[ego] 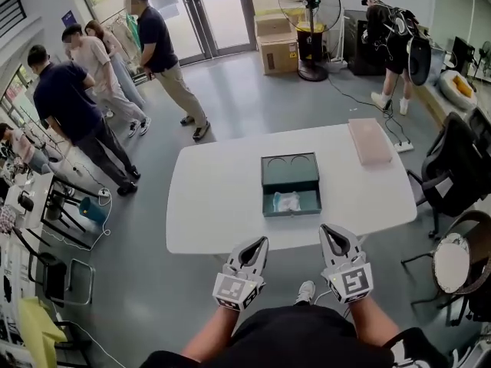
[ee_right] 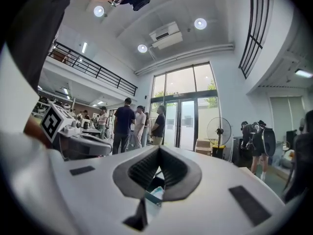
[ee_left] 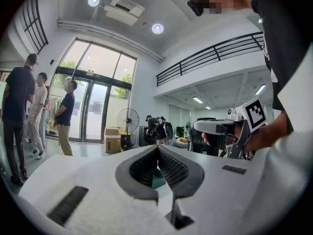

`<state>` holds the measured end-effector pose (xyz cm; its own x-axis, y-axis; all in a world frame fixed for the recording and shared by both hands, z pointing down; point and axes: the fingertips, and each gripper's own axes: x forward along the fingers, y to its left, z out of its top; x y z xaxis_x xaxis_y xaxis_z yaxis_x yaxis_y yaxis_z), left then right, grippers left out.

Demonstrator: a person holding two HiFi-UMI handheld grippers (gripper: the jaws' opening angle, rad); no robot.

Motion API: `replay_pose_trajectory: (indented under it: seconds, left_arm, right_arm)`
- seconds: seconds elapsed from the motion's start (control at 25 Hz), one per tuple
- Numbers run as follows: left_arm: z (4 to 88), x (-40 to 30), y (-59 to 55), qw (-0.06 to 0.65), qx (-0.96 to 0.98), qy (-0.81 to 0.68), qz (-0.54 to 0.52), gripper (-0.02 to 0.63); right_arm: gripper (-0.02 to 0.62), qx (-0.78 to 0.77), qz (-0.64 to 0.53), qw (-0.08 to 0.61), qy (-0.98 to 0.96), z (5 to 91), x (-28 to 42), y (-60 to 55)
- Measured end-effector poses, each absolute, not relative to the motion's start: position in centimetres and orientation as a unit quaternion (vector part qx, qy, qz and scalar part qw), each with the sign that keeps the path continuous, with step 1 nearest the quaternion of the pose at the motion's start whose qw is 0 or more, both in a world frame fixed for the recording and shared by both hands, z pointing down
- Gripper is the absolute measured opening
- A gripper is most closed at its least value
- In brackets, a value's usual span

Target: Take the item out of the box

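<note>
A dark green box [ego: 291,184] lies open in the middle of the white table [ego: 215,205]. Its raised lid shows two round recesses. A pale, whitish item [ego: 287,202] lies in the box's near compartment. My left gripper [ego: 261,241] hovers at the table's front edge, just left of the box, with its jaws shut and empty. My right gripper [ego: 328,230] sits a little right of the box at the same edge, also shut on nothing. In the right gripper view the box [ee_right: 155,194] peeks through below the closed tips [ee_right: 158,150]. The left gripper view shows its tips [ee_left: 157,148] touching.
A flat pink box [ego: 370,140] rests on the table's far right corner. Dark chairs [ego: 453,167] and a round stool [ego: 453,263] stand to the right. Several people stand at the far left, another near the fan [ego: 308,6] and cardboard boxes [ego: 278,48].
</note>
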<state>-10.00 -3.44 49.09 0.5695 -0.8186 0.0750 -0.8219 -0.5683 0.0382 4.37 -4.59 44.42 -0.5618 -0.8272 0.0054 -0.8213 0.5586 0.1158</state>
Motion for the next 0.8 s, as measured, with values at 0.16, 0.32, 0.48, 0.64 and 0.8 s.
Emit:
replay_pose_trajectory:
  seconds: [0.16,0.32,0.48,0.64,0.8]
  left_arm:
    - [49.0,-8.8,-6.3,0.035,0.878,-0.476,0.022,0.012]
    - [49.1,-7.7,-8.7,0.037,0.873,-0.485,0.019,0.012]
    - [49.3,-6.6,-10.7,0.036,0.868,-0.496,0.019,0.012]
    - [49.5,-5.6,-12.2,0.036,0.863,-0.504,0.021,0.012]
    - [49.4,-5.7,-13.8,0.034,0.863,-0.504,0.023,0.012]
  right_arm:
    - [0.006,0.458,-0.048,0.023,-0.887,44.1,5.9,-7.8]
    - [0.006,0.459,-0.047,0.013,-0.887,43.9,7.6,-10.3]
    - [0.006,0.450,-0.047,0.006,-0.892,43.7,8.9,-12.1]
    - [0.006,0.444,-0.045,-0.002,-0.895,44.0,9.8,-13.2]
    - [0.006,0.431,-0.048,-0.010,-0.901,43.7,9.1,-14.6]
